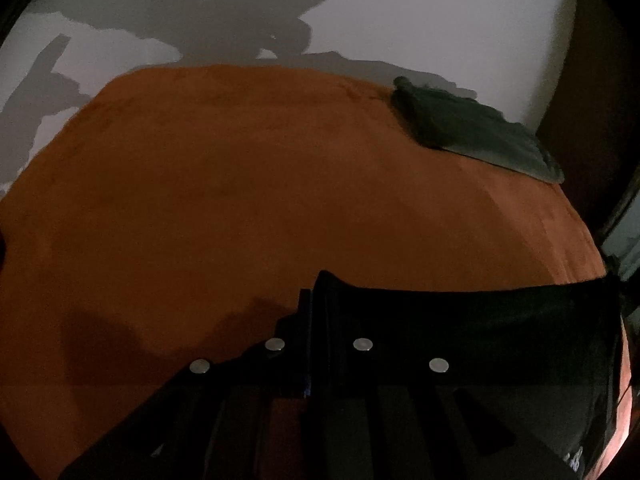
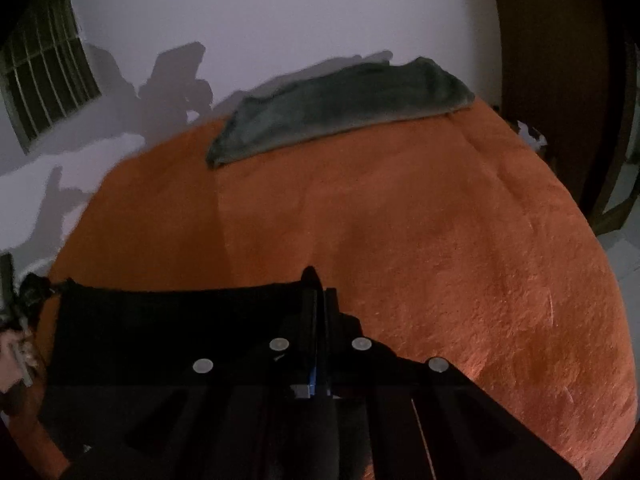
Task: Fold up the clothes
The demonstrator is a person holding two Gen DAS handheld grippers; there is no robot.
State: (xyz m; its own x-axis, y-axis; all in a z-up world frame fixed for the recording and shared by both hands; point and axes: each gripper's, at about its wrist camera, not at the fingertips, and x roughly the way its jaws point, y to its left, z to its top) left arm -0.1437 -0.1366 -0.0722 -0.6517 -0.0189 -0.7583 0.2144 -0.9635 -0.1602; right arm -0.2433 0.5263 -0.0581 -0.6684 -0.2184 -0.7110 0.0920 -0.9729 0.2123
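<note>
i saw a black garment (image 2: 176,320) stretched flat and taut, its straight upper edge running level between my two sets of jaws, one corner pinched at each end. it hung just above the orange bed cover (image 2: 440,240). its cloth looked plain and dark, with detail lost in the dim light.
</note>
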